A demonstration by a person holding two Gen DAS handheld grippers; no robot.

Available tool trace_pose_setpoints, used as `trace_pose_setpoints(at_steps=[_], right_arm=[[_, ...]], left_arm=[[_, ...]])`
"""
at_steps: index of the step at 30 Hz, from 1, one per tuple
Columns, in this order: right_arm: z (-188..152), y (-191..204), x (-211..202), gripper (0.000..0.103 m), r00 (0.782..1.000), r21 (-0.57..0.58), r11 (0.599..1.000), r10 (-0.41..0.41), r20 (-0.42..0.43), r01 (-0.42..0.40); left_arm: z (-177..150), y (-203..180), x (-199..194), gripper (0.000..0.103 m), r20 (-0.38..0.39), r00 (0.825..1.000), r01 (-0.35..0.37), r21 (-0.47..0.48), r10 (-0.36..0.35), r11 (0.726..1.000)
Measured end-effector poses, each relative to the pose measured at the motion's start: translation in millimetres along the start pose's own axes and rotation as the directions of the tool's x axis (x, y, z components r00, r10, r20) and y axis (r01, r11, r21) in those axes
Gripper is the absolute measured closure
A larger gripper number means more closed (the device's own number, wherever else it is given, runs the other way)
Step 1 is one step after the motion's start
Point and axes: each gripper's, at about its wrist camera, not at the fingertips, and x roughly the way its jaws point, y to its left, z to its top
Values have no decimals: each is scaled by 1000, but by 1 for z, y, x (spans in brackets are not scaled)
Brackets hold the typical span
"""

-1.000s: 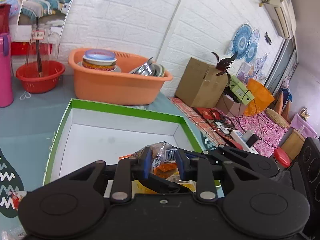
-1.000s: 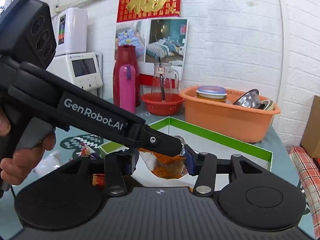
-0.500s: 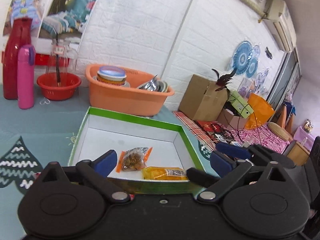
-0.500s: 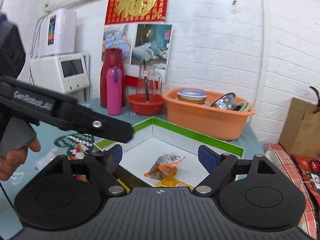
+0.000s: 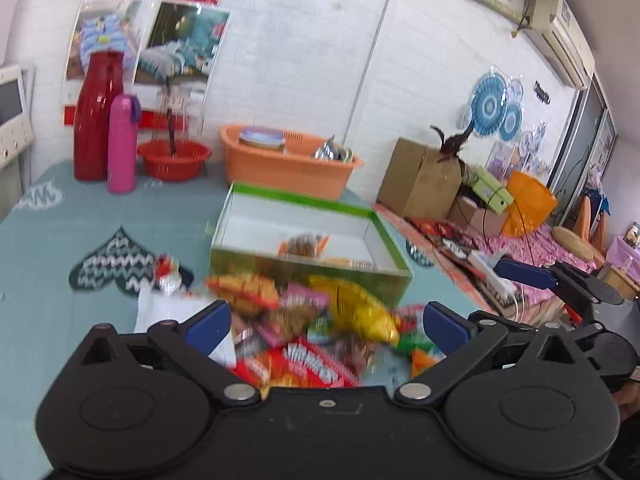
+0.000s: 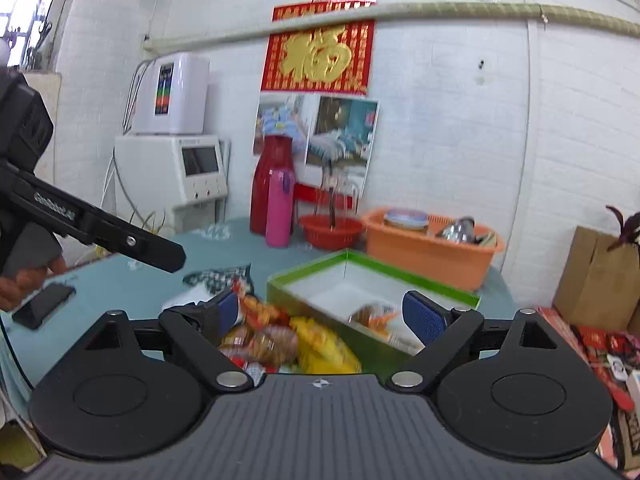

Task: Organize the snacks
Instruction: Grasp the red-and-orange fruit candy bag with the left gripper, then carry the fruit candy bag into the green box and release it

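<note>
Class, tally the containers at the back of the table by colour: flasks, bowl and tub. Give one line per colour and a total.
Red: 2, flask and bowl
Pink: 1, flask
Orange: 1, tub
Total: 4

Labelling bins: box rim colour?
Green rim, white inside; clearest in the left wrist view.

A red flask (image 5: 96, 116) and pink bottle (image 5: 121, 144) stand beside a red basin (image 5: 174, 159) and orange tub (image 5: 288, 168).
</note>
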Motion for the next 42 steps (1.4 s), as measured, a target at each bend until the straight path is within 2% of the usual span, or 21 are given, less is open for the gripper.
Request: trace_pose_setpoints(at_steps=[4, 7, 12, 15, 17, 19, 21, 22, 25, 28, 30, 32, 35, 36, 37, 38, 39, 40, 42], right_arm=[[-37, 9, 2, 0, 994, 2, 1000, -10, -106, 10], [-63, 4, 2, 0, 985, 26, 999, -22, -171, 27], [-96, -14, 6, 0, 964, 55, 997, -41, -264, 57], [-107, -18, 16, 0, 963, 26, 998, -55, -264, 64], [-111, -18, 24, 0, 962, 58, 997, -32, -273, 50], [-113, -13, 30, 0, 957, 121, 992, 57, -286, -23], [-113, 0, 30, 0, 952, 122, 986, 145, -268, -116], [-113, 5, 28, 0, 953, 100, 986, 156, -260, -134], [-110, 8, 24, 0, 958, 78, 991, 129, -255, -112], [-110, -3, 21, 0, 957, 125, 988, 118, -264, -88], [-110, -7, 17, 0, 959, 138, 988, 102, -265, -67], [-110, -11, 15, 0, 960, 145, 988, 90, -264, -53], [-112, -17, 16, 0, 960, 171, 984, 87, -267, -41], [-113, -19, 17, 0, 958, 186, 982, 92, -272, -41], [-114, -21, 20, 0, 956, 202, 978, 98, -277, -42], [-116, -23, 22, 18, 953, 219, 975, 107, -283, -45], [-117, -25, 24, 31, 950, 244, 968, 133, -282, -62], [-116, -26, 25, 35, 948, 270, 961, 144, -282, -66], [-110, -21, 22, 38, 952, 231, 971, 130, -278, -66]], left_arm=[[-36, 6, 9, 0, -86, 996, 2, -50, -7, 999], [-53, 1, 17, 0, -125, 990, 53, -64, -61, 997], [-61, -17, 40, 0, -164, 977, 127, -76, -138, 989], [-65, -27, 52, 0, -175, 973, 140, -58, -148, 989], [-68, -31, 60, 0, -191, 971, 135, -49, -142, 990], [-74, -32, 66, 0, -206, 968, 139, -45, -145, 989], [-76, -32, 74, 0, -218, 965, 138, -46, -145, 989], [-77, -31, 78, 0, -223, 964, 136, -52, -144, 989], [-79, -31, 91, 0, -242, 955, 162, -71, -175, 984], [-78, -31, 106, 6, -254, 946, 184, -98, -204, 978], [-77, -32, 115, 21, -267, 932, 218, -130, -246, 967], [-77, -33, 123, 26, -279, 921, 241, -146, -274, 960], [-76, -34, 130, 30, -285, 914, 253, -154, -288, 955], [-76, -34, 131, 34, -285, 912, 258, -158, -294, 953], [-76, -33, 132, 44, -291, 905, 272, -163, -309, 948], [-76, -33, 134, 45, -296, 898, 285, -171, -325, 943], [-76, -33, 133, 47, -294, 902, 277, -169, -316, 946], [-75, -35, 130, 47, -289, 905, 276, -160, -312, 948], [-69, -39, 121, 48, -269, 912, 281, -141, -310, 949]])
